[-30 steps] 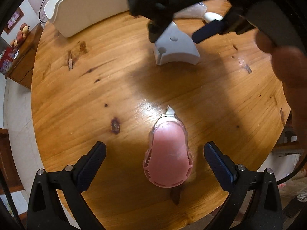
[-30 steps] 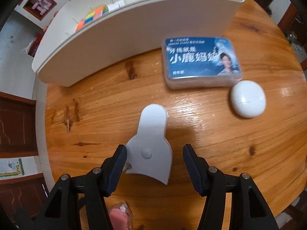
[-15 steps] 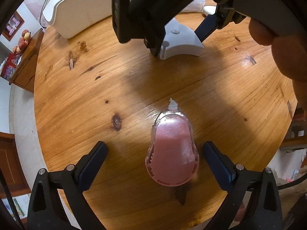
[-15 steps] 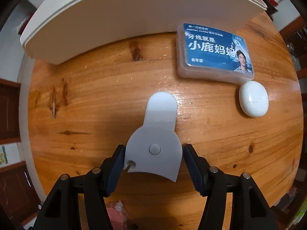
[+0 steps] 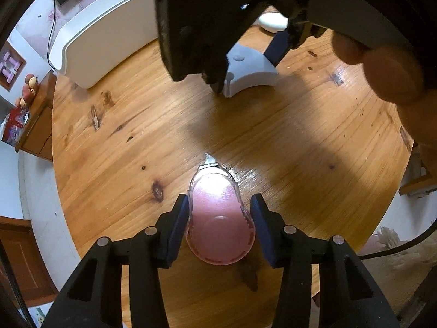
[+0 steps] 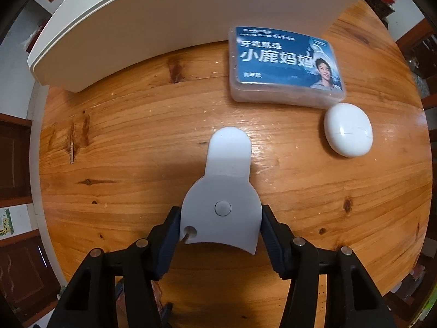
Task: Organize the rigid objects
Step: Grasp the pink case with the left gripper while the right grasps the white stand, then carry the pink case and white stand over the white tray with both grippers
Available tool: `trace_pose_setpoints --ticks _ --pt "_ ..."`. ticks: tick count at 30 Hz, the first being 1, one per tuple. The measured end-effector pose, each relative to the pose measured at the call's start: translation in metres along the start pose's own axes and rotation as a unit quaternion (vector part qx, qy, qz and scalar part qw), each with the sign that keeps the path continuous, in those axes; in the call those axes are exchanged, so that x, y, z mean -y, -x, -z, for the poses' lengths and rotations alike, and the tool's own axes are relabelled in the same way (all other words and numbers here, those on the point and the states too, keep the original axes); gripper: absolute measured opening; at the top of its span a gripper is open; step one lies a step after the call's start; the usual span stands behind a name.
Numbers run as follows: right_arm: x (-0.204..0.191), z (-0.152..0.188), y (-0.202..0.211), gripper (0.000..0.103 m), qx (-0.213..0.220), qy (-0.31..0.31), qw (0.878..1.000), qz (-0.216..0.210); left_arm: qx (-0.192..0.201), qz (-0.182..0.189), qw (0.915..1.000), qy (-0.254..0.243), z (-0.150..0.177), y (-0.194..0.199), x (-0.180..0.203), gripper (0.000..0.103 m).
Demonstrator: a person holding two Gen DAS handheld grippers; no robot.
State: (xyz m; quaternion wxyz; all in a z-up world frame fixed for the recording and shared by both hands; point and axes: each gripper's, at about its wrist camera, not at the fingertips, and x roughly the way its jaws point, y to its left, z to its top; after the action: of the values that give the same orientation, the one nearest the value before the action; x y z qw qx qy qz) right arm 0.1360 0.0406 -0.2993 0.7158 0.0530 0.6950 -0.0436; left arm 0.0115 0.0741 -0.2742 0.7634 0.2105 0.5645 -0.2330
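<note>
A pink oval object in a clear shell (image 5: 220,218) lies on the round wooden table (image 5: 136,125). My left gripper (image 5: 220,227) is shut on it, pads against both sides. A flat grey keyhole-shaped plastic piece (image 6: 222,199) lies on the table; it also shows in the left wrist view (image 5: 248,72). My right gripper (image 6: 220,232) is shut on its wide end, and it fills the top of the left wrist view (image 5: 245,63).
A curved white organizer (image 6: 169,27) stands at the table's far side, also in the left wrist view (image 5: 106,38). A blue-labelled floss box (image 6: 285,67) and a white oval case (image 6: 348,132) lie at the right. Wooden furniture surrounds the table.
Both grippers closed: the left one onto the pink object, the right one onto the grey piece. The right gripper also moved forward over the grey piece.
</note>
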Motion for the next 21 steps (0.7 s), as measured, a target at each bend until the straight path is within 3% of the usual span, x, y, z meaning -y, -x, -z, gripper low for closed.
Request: trace_pose_setpoints --ticks 10,17,21 --pt "0.015 0.009 0.021 0.057 0.033 -0.001 0.999 -0.018 0.006 -0.007 0.9999 0.014 -0.006 0.008 -0.017 0.05" --pt "0.027 0.003 0.059 0.057 0.071 -0.002 0.997 -0.043 0.024 -0.013 0.999 0.035 -0.022 0.026 -0.045 0.05" --pt "0.034 -0.005 0.1 0.057 0.098 0.006 0.993 -0.062 0.045 -0.015 0.9977 0.049 -0.035 0.046 -0.06 0.05"
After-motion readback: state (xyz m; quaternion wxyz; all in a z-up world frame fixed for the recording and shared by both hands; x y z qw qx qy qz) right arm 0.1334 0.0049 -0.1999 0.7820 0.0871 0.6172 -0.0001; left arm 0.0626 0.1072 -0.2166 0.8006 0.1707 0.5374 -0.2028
